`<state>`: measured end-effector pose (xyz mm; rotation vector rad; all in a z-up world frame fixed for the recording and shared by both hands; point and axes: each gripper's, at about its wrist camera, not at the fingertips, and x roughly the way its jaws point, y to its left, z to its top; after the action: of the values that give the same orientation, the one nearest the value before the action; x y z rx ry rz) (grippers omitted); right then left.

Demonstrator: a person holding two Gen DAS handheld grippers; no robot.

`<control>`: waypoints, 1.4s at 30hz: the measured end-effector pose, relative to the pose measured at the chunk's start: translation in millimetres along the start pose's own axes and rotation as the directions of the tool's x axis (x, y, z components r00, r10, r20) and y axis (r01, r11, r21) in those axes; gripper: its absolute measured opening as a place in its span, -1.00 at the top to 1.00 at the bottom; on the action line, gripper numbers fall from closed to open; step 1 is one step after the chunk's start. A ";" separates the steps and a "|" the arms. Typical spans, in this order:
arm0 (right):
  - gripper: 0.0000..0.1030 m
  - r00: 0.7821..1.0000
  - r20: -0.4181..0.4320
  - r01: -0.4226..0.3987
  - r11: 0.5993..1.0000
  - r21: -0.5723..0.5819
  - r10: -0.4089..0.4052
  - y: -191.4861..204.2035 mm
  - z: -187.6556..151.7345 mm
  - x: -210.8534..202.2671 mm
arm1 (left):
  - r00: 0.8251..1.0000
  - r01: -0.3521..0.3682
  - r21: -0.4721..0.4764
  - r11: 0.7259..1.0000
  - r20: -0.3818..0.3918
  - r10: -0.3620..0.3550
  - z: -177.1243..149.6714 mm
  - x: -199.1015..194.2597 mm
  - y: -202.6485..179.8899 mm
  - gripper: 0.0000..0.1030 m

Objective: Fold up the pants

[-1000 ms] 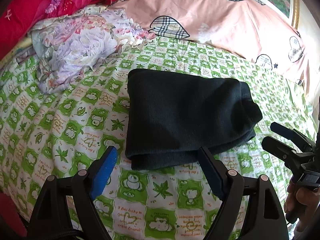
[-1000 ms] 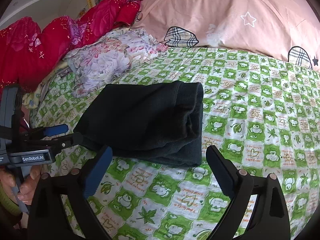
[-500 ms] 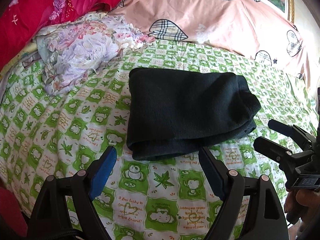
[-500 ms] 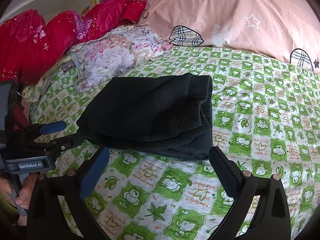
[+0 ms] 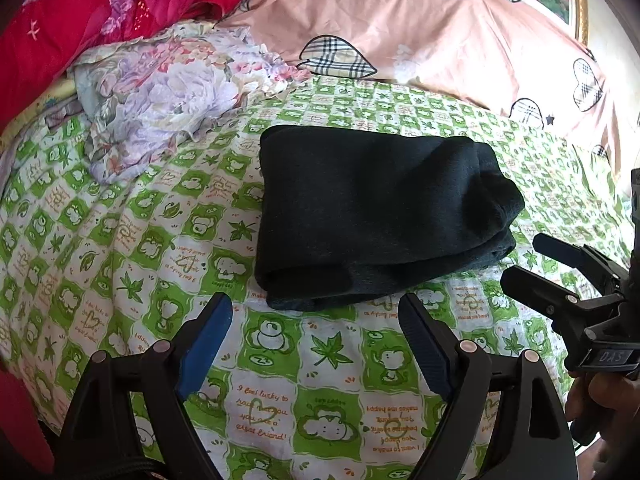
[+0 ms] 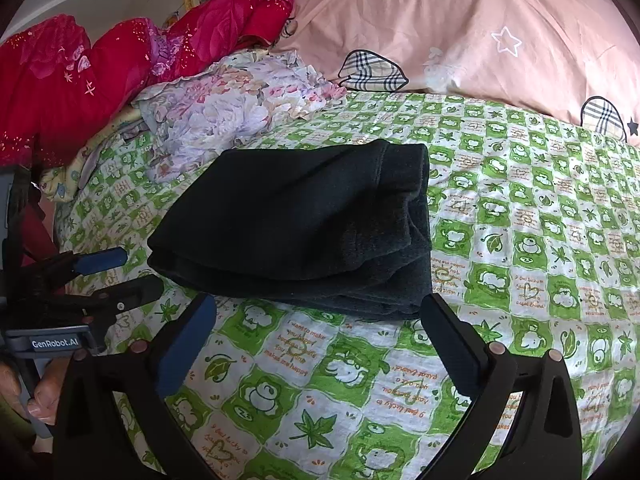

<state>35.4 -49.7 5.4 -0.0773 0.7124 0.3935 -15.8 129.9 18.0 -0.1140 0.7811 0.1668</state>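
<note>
Dark pants (image 5: pixel 376 216) lie folded compactly on the bed (image 5: pixel 160 216), both grippers' jaws wide open, empty and now drawn back, so folding looks finished.

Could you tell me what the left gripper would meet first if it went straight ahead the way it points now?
Probably the near edge of the folded pants; the left gripper points at it with open jaws, only green sheet between. Depth is uncertain.

Left wrist view low from near-left, right wrist view near-right, both sharing folded pants (image 5: pixel 376 216)
</note>
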 end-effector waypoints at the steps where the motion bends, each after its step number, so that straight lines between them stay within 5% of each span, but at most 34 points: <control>1: -0.98 1.000 0.001 -0.002 1.000 0.000 0.002 0.2 -0.1 0.0 | 1.000 -0.002 -0.001 1.000 0.001 0.002 0.4 -0.1 1.1 -0.66; 42: -0.99 1.000 0.020 -0.013 1.000 -0.012 0.013 10.9 -1.5 -4.1 | 0.998 -0.061 0.006 0.998 0.029 0.061 0.3 -9.8 2.1 -0.68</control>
<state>27.6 -41.2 7.7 -0.0802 0.6907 0.4102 -22.9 131.0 25.1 -0.0809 0.7570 0.2228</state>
